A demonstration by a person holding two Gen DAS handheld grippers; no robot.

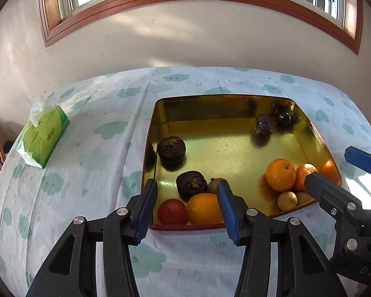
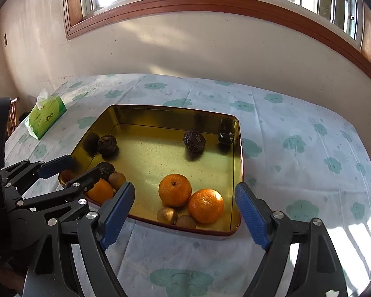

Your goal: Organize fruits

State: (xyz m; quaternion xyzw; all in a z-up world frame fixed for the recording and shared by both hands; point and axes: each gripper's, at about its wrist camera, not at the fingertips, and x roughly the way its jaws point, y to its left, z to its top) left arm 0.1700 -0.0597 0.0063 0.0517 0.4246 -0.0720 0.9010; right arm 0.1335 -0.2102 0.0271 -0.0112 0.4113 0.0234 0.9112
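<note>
The left gripper (image 1: 186, 193) hangs over the near left corner of the gold tray (image 1: 225, 104), its blue-padded jaws partly apart and pressing on nothing. Seen between them are a red fruit (image 1: 172, 211) and a large orange (image 1: 204, 209), both lying on the tray floor in that corner; whether a pad brushes the orange cannot be told. The right gripper (image 2: 185, 198) hangs over the tray's near right corner with its jaws standing wide and empty. Below the gap, two oranges (image 2: 175, 190) rest side by side on the tray floor, with two small brownish fruits (image 2: 167, 215) against the near wall just in front of them.

A little deeper in the tray, behind the red fruit, sit a dark wrinkled fruit (image 1: 191, 185) and a small brown fruit (image 1: 213, 184) half hidden by the left gripper's right finger. A second dark fruit (image 1: 171, 149) lies by the tray's left wall, a third (image 1: 263, 125) near the far right corner, and a small glossy black fruit (image 1: 284, 118) in that corner itself.

The right wrist view hides the red fruit almost wholly behind the left gripper's fingers; the left wrist view shows it plainly. In the left wrist view the right gripper covers part of one orange.

Beyond the tray's left side, well apart on the cloud-print tablecloth (image 2: 296, 128), lies a green tissue pack (image 1: 43, 137).
</note>
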